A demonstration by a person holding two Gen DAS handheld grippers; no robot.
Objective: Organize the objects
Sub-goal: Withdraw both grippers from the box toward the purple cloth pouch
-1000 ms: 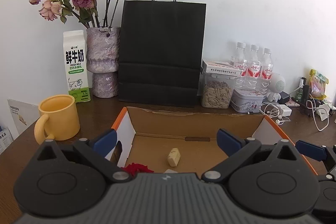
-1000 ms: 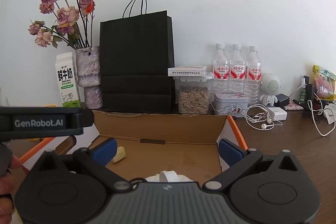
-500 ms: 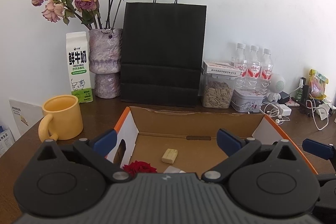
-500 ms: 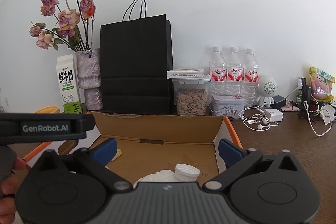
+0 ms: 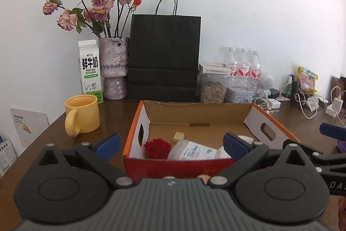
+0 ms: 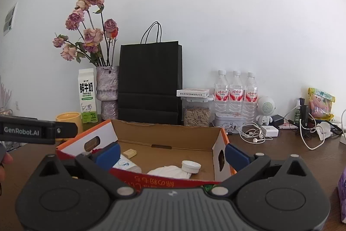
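Hiding: red front wall of cardboard box [image 5: 179,167] covers bases of rose [image 5: 157,147] and bottle [image 5: 192,152] inside.
Room: bare box floor behind.
Left gripper [image 5: 172,144]: spread wide, empty.
Right gripper [image 6: 173,152]: spread wide, empty.

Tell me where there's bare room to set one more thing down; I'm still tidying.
Inside the box, the back half of the floor is bare, behind the small yellow block. Outside, bare table lies between the yellow mug and the box. Crowded: the box's front, with the red rose, bottle and white cap, and the cable clutter at right.
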